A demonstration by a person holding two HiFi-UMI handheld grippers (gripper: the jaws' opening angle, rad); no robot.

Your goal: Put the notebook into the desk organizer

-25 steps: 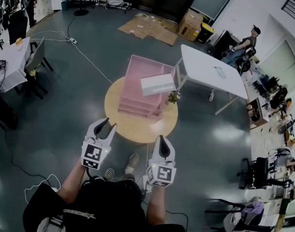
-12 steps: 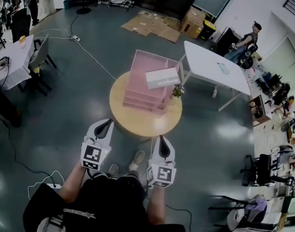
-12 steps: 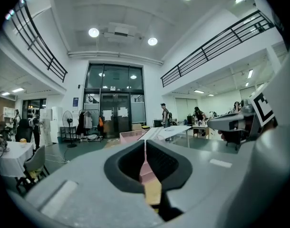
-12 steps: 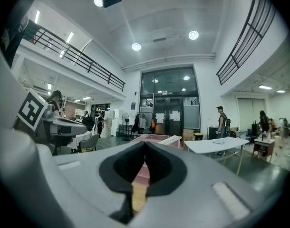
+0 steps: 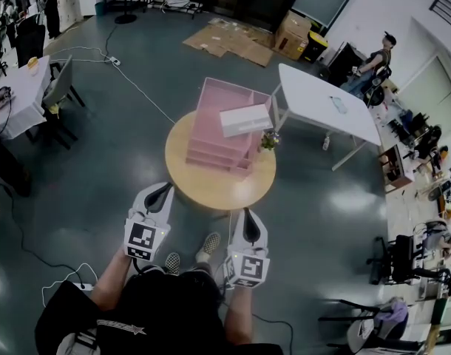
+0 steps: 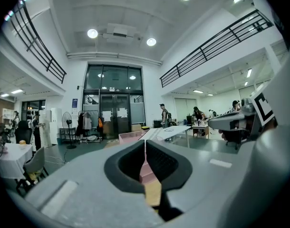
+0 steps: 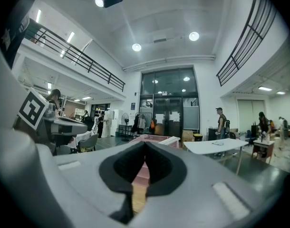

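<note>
Pink open-topped desk organizer (image 5: 211, 128) stands on a round light-wood table (image 5: 211, 187), straight ahead of both jaw pairs & well beyond their tips. White flat notebook (image 5: 245, 120) lies across the organizer's top, on the right-jaw side. Can't tell if it's seated in a compartment or just resting on the rim.

Left gripper (image 5: 163, 191): jaws pressed together, nothing btwn them. Right gripper (image 5: 247, 214): same, tips meeting, empty. Both sit near the person's body, short of the table edge.

Step fits 2 readings: notebook parked on top w/ an approach pending, or notebook already delivered & grippers drawn back. Pics don't settle the next move; either way both grippers are free.

Vs 1 s ago: left jaws stood apart, now closed. Right unchanged. Table & organizer show a touch farther ahead of the tips.
</note>
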